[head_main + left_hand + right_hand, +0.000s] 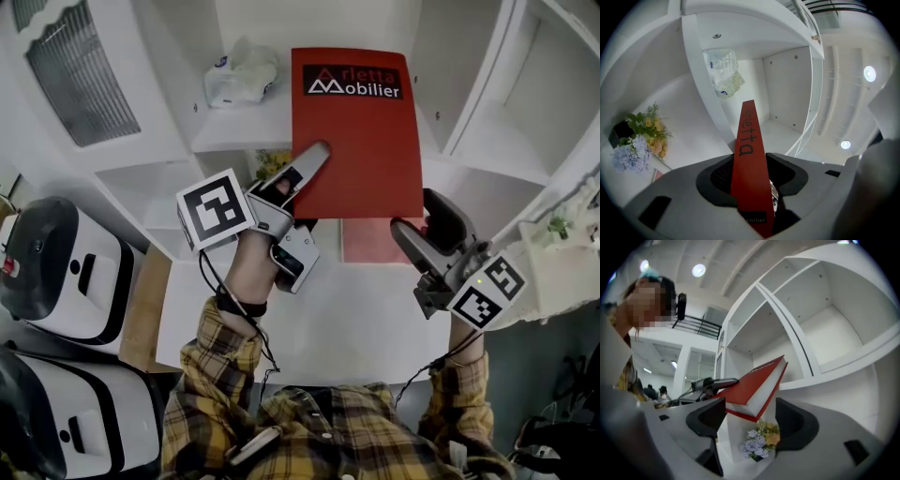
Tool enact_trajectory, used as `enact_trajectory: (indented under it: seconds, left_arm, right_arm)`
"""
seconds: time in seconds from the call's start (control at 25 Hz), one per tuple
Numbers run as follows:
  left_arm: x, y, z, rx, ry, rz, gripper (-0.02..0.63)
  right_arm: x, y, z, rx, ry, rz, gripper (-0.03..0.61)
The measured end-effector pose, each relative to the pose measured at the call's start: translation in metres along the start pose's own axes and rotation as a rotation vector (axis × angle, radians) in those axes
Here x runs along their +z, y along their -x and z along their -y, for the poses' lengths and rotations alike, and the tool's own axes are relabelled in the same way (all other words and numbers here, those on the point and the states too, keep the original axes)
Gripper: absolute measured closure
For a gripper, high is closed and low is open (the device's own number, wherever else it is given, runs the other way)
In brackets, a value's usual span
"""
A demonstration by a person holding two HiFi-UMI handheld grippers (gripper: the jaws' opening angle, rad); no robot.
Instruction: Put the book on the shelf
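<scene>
One book (356, 141) before roomy shelf bay (214, 141)

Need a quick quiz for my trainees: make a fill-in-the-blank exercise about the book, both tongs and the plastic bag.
1. The left tongs are shut on the ____ book.
2. The right tongs are ____ and hold nothing.
3. In the head view, the plastic bag lies to the ____ of the book.
Missing words: red; open; left.

Ahead of the left gripper (752, 178) the shelf (787, 89) has room. A bag (723, 70) sits ahead-left, and flowers (642, 136) stand far left.
</scene>
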State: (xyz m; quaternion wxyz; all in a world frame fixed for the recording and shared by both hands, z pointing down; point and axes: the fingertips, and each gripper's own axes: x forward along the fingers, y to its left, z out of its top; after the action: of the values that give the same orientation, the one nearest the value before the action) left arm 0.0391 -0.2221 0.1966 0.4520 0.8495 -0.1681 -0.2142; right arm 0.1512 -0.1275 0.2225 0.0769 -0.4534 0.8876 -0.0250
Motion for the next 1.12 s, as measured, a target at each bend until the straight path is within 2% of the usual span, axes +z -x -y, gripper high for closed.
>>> enact_trajectory:
  seconds: [0.08,0.16,0.36,0.52,0.68,0.92,1.04,1.12]
  left_arm:
    - [0.002,-0.001,0.0,-0.005,0.005,-0.007,0.413]
    - [0.003,-0.001,0.001,-0.014,0.006,-0.015,0.413]
    - [0.001,-0.002,0.005,-0.041,-0.048,-0.054,0.409]
    - [0.001,-0.004,0.012,-0.047,-0.116,-0.079,0.359]
    - [0.0,-0.003,0.014,-0.04,-0.156,-0.073,0.307]
    - [0.001,0.006,0.014,-0.021,-0.187,-0.075,0.295]
    - [-0.004,0.026,0.012,0.014,-0.242,-0.074,0.295]
    - [-0.006,0.04,0.014,0.008,-0.264,-0.063,0.295]
  right_arm:
    - [-0.006,-0.008,-0.005,-0.024,0.079,-0.028,0.257]
    - [-0.008,-0.016,-0.008,-0.042,0.101,-0.029,0.257]
    - [0.0,-0.015,-0.006,-0.092,0.069,0.046,0.252]
    - [0.016,-0.016,0.001,-0.134,0.046,0.104,0.252]
    - [0.018,-0.027,0.009,-0.149,0.047,0.08,0.252]
    - [0.021,-0.035,0.018,-0.16,0.035,0.084,0.252]
    - [0.017,-0.037,0.009,-0.154,0.036,0.08,0.252]
    - [0.016,-0.037,0.004,-0.152,0.033,0.091,0.252]
